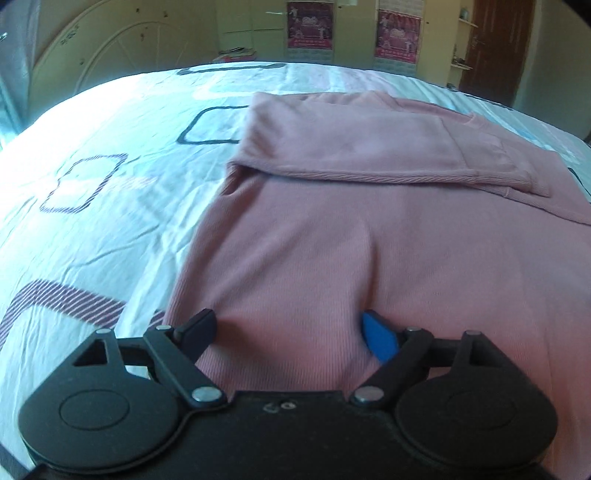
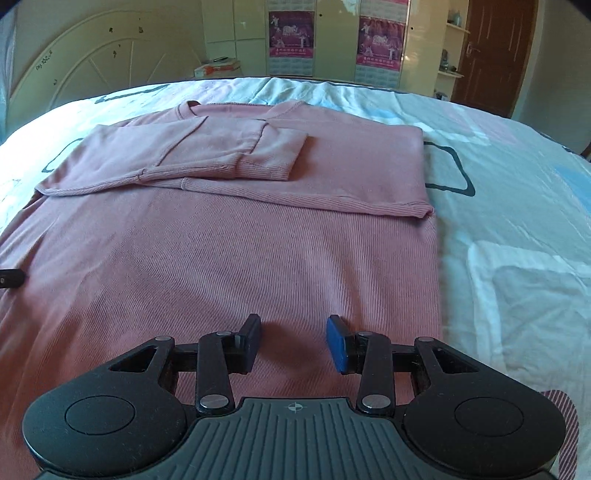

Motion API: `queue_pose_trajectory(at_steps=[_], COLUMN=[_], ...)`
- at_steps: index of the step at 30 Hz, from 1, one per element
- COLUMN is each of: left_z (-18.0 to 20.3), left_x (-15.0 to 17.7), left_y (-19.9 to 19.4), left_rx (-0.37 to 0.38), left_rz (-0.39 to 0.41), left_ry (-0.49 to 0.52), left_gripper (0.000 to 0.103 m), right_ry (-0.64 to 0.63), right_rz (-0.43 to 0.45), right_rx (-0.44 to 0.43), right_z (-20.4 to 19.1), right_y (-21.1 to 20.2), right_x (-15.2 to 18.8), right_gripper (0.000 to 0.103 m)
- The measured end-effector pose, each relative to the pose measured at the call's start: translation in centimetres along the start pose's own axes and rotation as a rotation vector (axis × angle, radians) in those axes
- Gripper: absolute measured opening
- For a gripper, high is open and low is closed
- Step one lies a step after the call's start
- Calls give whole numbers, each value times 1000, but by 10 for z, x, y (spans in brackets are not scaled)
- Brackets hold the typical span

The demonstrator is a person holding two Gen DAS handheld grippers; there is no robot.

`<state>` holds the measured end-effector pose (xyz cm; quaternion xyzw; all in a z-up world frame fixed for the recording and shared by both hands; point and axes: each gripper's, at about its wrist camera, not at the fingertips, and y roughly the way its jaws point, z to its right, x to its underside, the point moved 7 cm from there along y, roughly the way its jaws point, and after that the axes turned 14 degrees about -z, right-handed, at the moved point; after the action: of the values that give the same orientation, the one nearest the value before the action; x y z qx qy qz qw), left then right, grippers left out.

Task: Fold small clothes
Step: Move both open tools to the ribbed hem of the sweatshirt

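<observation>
A pink ribbed sweater (image 1: pixel 332 236) lies flat on the bed, both sleeves folded across its upper part; it also shows in the right wrist view (image 2: pixel 229 243). My left gripper (image 1: pixel 291 332) is open over the sweater's near left hem, its fingers pressing into the fabric, with a ridge of cloth raised between them. My right gripper (image 2: pixel 293 341) is open over the near right hem, fingers resting on or just above the cloth. A dark tip of the left gripper (image 2: pixel 11 277) shows at the left edge of the right wrist view.
The bed sheet (image 1: pixel 96 177) is pale blue and white with dark square patterns. A cream headboard (image 2: pixel 92 59) stands at the far left, wardrobes with posters (image 2: pixel 291 33) behind, and a brown door (image 2: pixel 491 51) at the far right.
</observation>
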<state>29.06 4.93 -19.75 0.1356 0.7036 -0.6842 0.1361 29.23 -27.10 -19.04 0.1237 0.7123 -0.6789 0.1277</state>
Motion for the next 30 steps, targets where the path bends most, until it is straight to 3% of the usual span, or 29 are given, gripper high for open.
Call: queue_pose_trajectory(at_steps=[2,7,11,14,24,28,30], left_z=[2,34,53,48,-16,-32,-42], left_x=[10,26,34,42,88,98,101], left_y=[-11,-31,-23,-19,-41,-55,-64], left_rx=[5,67,57,58,84,106,116], left_rz=[-3,2,-10,-9,-15,3,17], left_ry=[-23,19,90,103,88,86,74], left_gripper=[74,74,76,82,80,69,69], right_ry=[-35,-107,-137,-149,-1,40,74], right_rz=[10,47,49,13,-11,15,32], right_rx=[-13,-148,-192,-152,25,69,79], right_z=[-9,-60,-100,-105,-59,-63,-62], right_y=[-8,-26,-29,-22,-52,-71,-81], right_x=[5,12,21,38,102,114,120], right_gripper=[38,38,38,38,38,39,39])
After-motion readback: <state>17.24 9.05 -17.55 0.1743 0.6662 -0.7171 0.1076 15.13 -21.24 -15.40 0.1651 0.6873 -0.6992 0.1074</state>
